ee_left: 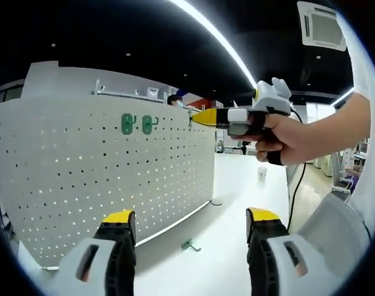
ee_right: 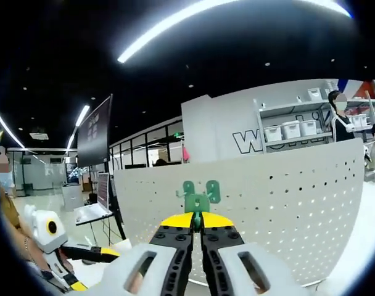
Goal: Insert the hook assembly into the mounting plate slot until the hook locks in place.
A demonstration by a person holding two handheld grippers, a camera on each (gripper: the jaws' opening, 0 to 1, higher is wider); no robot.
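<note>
Right claw (ee_right: 197, 227) clenched on green hook (ee_right: 197, 206) at pegboard (ee_right: 286, 203); left claw (ee_left: 190, 227) released. Insertion underway; next, pressing home until locked.

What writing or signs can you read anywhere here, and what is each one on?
"W": large dark outlined letter on the white wall behind the grey shelving rack; the following letters are hidden by the rack.
Black hanging sign panel: faint pale marks, too blurred to read.
White perforated pegboard, green plastic hooks and white storage bins: no legible text.
</note>
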